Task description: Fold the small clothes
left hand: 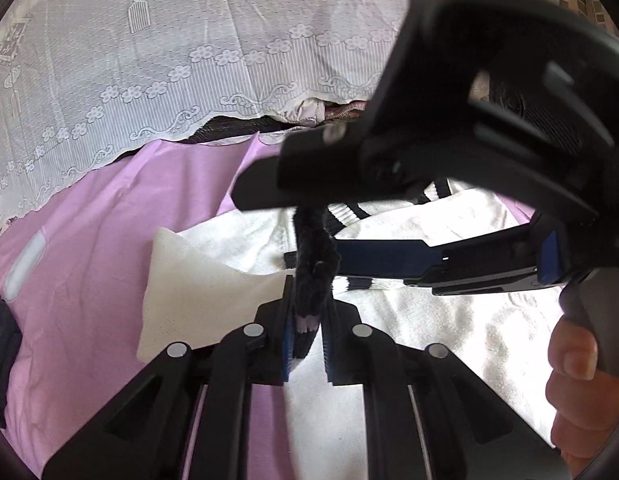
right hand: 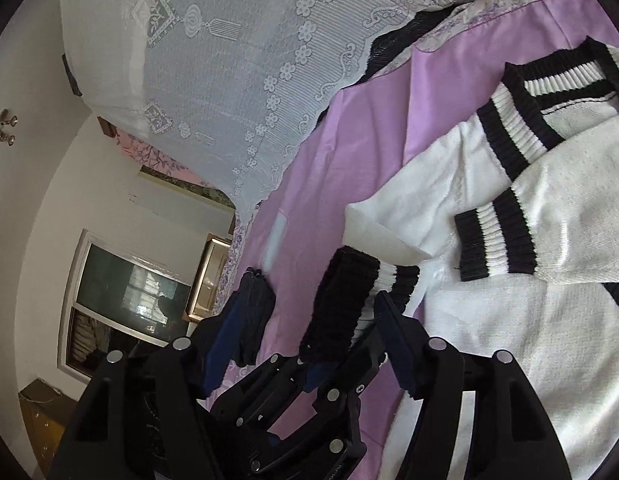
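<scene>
A white knitted sweater with black-and-white ribbed trim lies on a lilac bedsheet; it also shows in the right wrist view. My left gripper is shut on the sweater's black ribbed hem, lifting it. In the right wrist view the left gripper holds that hem. My right gripper is open, its fingers either side of the lifted hem and the left gripper. The right gripper crosses the top right of the left wrist view.
A white lace cover lies over the far side of the bed. A dark folded garment lies on the sheet to the left. A white patch marks the sheet. A window and wall show at far left.
</scene>
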The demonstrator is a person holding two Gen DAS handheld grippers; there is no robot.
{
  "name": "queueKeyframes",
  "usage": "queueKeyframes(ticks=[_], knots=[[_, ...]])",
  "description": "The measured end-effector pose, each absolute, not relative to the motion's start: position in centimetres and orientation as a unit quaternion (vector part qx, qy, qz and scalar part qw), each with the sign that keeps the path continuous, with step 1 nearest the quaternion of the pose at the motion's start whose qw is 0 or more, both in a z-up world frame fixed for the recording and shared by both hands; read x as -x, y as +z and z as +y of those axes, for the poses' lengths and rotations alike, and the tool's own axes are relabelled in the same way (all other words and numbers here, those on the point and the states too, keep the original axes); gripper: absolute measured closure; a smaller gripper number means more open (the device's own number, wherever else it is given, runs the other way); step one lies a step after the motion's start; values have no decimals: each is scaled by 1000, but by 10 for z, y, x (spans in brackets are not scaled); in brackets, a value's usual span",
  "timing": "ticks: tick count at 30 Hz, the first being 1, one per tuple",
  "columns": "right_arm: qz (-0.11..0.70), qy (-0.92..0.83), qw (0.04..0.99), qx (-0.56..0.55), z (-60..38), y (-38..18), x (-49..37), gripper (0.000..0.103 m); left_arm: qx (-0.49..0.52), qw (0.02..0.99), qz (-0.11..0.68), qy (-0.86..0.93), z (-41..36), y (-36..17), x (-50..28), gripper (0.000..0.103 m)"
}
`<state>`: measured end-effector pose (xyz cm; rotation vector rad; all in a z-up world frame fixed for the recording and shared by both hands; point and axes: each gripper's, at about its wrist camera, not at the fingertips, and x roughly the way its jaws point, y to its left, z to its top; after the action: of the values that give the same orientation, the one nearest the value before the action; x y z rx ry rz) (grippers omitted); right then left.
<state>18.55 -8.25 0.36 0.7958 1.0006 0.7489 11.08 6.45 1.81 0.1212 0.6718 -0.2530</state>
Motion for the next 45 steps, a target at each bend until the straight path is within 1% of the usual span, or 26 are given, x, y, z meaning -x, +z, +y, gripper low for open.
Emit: queueKeyframes(ticks=[1,2,4,5,6,11,16,20,25,29,33,34,35,36,37,41,42,43,44,45], knots=[[460,333,737,-366,-90,-2,-186,67,-58,933,331,-126,58,14,-112,93],[462,326,736,-372,-98,-8,-186,78,-58,932,335,-127,52,11,-113,93],[464,317,732,-385,-113,-19,-187,82,-55,925,350,-136,40,3,-117,93],[460,313,733,-391,-121,-22,-186,89,-60,923,354,-137,35,0,-118,93],[456,308,737,-393,-127,-24,-184,92,-67,923,355,-135,29,-3,-118,93],[417,313,754,-399,-157,-17,-178,94,-78,923,351,-139,3,6,-123,93],[359,327,769,-415,-200,9,-179,94,-109,934,313,-135,-42,35,-126,93],[327,326,776,-429,-248,16,-179,94,-116,939,292,-141,-85,51,-134,93],[316,307,784,-437,-304,6,-175,94,-129,935,287,-162,-147,43,-139,93],[335,280,783,-443,-336,-22,-179,94,-140,925,308,-175,-189,16,-147,92],[362,239,766,-474,-358,-65,-190,95,-157,907,345,-186,-212,-11,-151,84],[365,230,765,-477,-361,-72,-192,95,-165,905,345,-187,-214,-15,-148,80],[368,226,764,-480,-363,-78,-193,95,-171,904,343,-187,-213,-16,-144,70],[368,225,761,-484,-364,-80,-193,95,-174,905,341,-189,-211,-16,-141,64],[367,226,761,-485,-366,-81,-193,95,-174,906,336,-190,-206,-13,-138,57],[362,223,769,-477,-367,-76,-190,95,-170,911,324,-192,-169,-2,-127,44],[366,220,770,-474,-367,-76,-191,91,-167,912,324,-189,-156,1,-126,42],[372,213,769,-475,-367,-77,-191,90,-166,913,323,-184,-143,3,-126,39],[376,208,765,-480,-370,-79,-192,81,-166,916,321,-173,-129,5,-126,36],[376,204,762,-486,-371,-81,-191,59,-168,919,318,-158,-114,6,-128,35]])
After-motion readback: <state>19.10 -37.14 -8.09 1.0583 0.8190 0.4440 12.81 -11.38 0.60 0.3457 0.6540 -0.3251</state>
